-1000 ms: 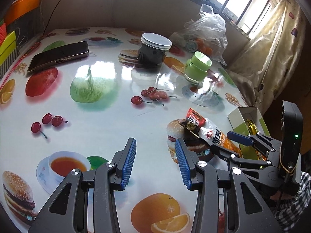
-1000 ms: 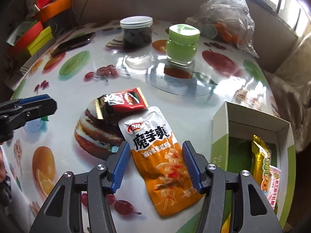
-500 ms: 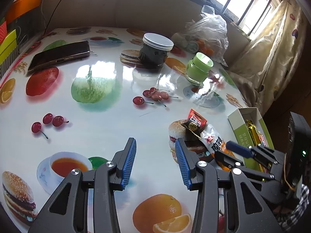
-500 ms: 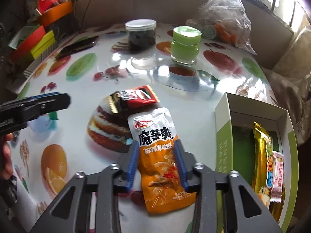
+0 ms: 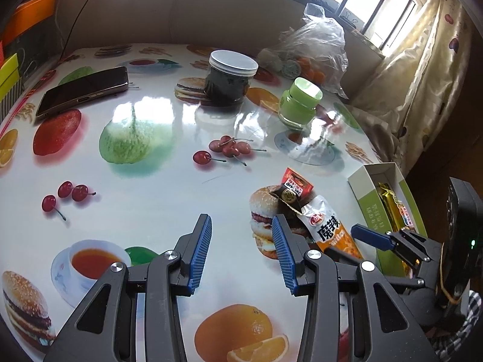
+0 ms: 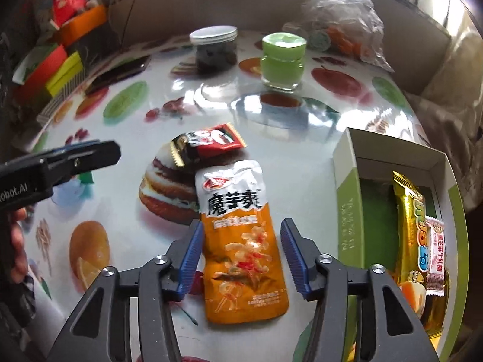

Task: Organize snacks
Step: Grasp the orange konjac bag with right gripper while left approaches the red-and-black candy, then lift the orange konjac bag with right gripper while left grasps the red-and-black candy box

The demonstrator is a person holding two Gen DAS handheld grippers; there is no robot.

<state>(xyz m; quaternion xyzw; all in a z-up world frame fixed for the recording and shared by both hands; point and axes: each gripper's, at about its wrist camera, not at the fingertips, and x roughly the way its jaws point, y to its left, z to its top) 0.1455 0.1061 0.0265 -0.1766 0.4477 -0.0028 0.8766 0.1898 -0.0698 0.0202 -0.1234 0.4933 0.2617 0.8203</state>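
An orange and white snack pouch (image 6: pixel 241 241) lies flat on the fruit-print table between the jaws of my right gripper (image 6: pixel 241 223). Those jaws are opening; the left pad sits beside the pouch's edge and the right pad stands off it. A small red and black packet (image 6: pixel 211 144) lies just beyond the pouch. To the right stands an open green box (image 6: pixel 347 199) holding a gold bar (image 6: pixel 413 241) and a small pink packet (image 6: pixel 436 259). My left gripper (image 5: pixel 241 218) hovers open over bare table, left of the pouch (image 5: pixel 332 229), with nothing between its fingers.
A dark jar with a white lid (image 5: pixel 231 81) and a green jar (image 5: pixel 299 102) stand further back. A phone (image 5: pixel 84 90) lies at the far left and a plastic bag (image 5: pixel 314 48) at the far right. Coloured boxes (image 6: pixel 54 72) line the left edge.
My right gripper's jaws squeezed in against the orange pouch half a second ago and have since spread apart again. The pouch still lies on the table. The left gripper has stayed put.
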